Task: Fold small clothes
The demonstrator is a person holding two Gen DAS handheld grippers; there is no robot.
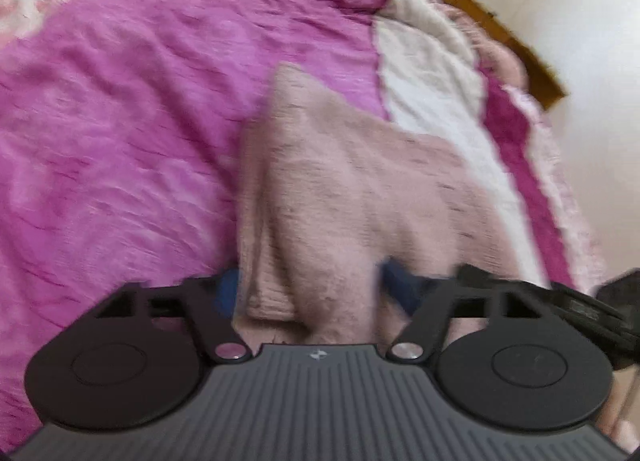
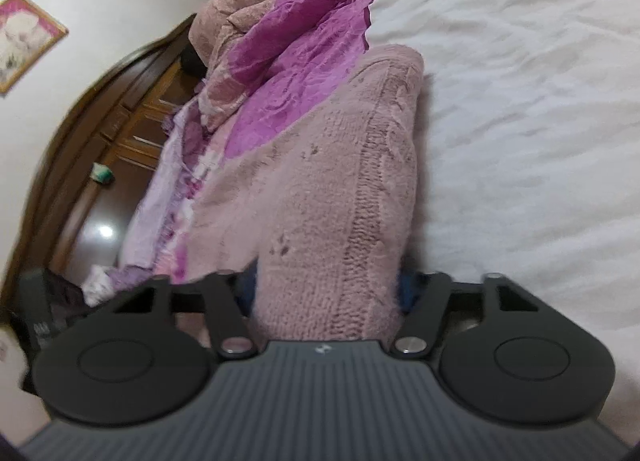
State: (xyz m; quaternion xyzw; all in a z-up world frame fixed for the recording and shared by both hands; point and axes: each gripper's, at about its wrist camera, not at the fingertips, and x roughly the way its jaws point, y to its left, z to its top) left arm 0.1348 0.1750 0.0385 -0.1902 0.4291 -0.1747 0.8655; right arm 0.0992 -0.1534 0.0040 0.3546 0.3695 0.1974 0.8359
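Pink knitted garment (image 1: 340, 189) bunched between both sets of jaws: left gripper (image 1: 308, 289) and right gripper (image 2: 326, 293) each clamped on it, over magenta bedspread (image 1: 120, 121).

So the thing I'm working on is a small pink knit sweater (image 1: 340, 189), fuzzy, with little dark flecks all over. There's a cable-knit stripe (image 2: 376, 181) running down it, which shows best from my right camera. It's bunched and doubled over on the bed, not flat at all. From the left camera it looks lifted near me, with a fold hanging down and one corner pointing away across the magenta bedspread (image 1: 120, 121). From the right, its far end lies on the white cover (image 2: 520, 101).
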